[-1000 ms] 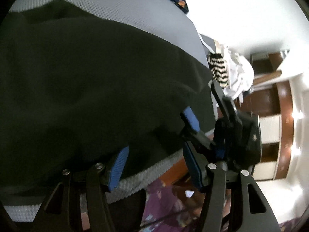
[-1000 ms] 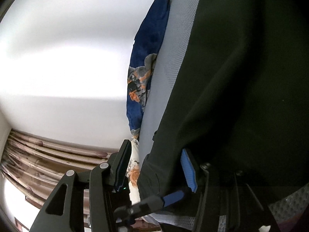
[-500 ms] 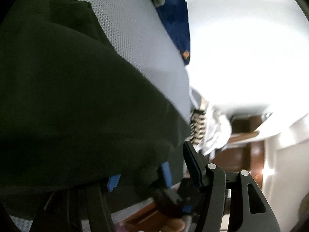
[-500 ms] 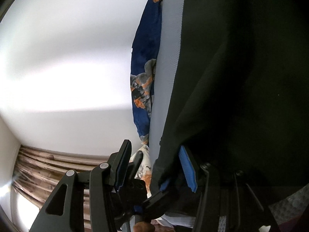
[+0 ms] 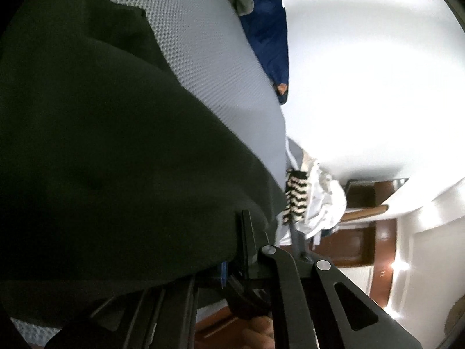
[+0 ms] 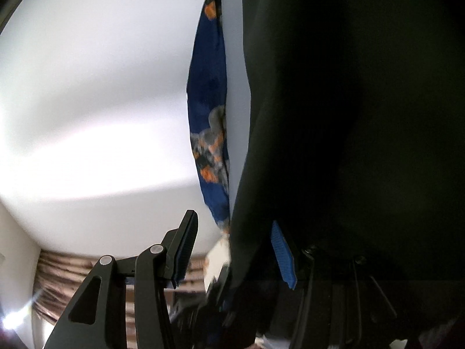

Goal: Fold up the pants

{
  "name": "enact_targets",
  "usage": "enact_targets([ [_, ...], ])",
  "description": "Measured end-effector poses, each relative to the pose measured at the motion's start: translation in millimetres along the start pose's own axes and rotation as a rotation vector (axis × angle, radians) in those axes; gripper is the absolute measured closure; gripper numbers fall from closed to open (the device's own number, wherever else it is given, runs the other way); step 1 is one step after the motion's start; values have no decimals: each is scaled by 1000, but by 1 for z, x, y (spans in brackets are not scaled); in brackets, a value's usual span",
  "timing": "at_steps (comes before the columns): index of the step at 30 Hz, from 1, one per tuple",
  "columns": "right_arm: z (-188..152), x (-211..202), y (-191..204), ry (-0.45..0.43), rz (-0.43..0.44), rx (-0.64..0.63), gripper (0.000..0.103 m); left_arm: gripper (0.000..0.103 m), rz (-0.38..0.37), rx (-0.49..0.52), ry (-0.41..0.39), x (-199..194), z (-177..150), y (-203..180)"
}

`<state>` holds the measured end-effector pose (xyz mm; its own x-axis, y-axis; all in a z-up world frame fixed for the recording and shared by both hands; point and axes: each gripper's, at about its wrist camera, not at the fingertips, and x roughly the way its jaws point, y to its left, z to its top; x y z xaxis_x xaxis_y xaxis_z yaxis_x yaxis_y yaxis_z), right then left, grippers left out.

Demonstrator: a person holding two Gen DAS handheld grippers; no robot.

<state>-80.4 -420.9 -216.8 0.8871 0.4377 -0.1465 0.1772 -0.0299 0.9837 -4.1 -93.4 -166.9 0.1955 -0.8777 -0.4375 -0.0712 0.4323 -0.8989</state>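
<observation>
Pants [image 5: 110,160] of dark, nearly black cloth take up most of both wrist views, spread over a pale grey mattress [image 5: 215,67] with a dimpled mesh cover. They lie flat in a broad sheet whose near edge hangs a little over the mattress side. Beyond the mattress's far edge sits a blue patterned cloth [image 5: 270,29] with orange and grey patches, and at the right a heap of white laundry [image 5: 322,200] with a black-and-white striped piece [image 5: 296,200] against it.

Judging by the soft rolls and rounded edge, the fabric is thick, limp and light (no crease holds by itself), so it should drape and sag wherever it is not supported. It looks matt, not slippery. The best hold is a pinch on the hem or corner of the near edge, one grip at each end, so the sheet can lift evenly.

The left gripper [image 5: 232,264] has just been closing and now has its jaws together on the near edge of the pants, the cloth bunched over them and only a sliver of blue pad showing. The right gripper [image 6: 232,250] stands with its jaws apart: the pants' edge hangs between the blue pads [image 6: 282,256], one pad against the cloth, the other well clear of it.
</observation>
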Motion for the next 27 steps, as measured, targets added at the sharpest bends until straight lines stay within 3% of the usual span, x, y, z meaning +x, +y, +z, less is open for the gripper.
enact_targets([
  [4, 30, -15, -6, -156, 42, 54, 40, 96, -23, 0, -16, -5, -3, -6],
  [11, 74, -54, -4, -340, 156, 108, 39, 96, -25, -11, -4, -2, -3, -10],
  [19, 85, -109, 14, -443, 98, 44, 38, 96, 16, 2, 44, 5, -3, -13],
  [23, 80, -151, 46, -505, 83, -84, 37, 96, 38, 4, 81, 8, -5, -12],
  [26, 74, -168, 59, -498, -35, -153, 33, 96, 45, 13, 105, 13, -8, -15],
  [27, 72, -173, 56, -467, -112, -164, 33, 96, 46, 16, 112, 14, -8, -15],
])
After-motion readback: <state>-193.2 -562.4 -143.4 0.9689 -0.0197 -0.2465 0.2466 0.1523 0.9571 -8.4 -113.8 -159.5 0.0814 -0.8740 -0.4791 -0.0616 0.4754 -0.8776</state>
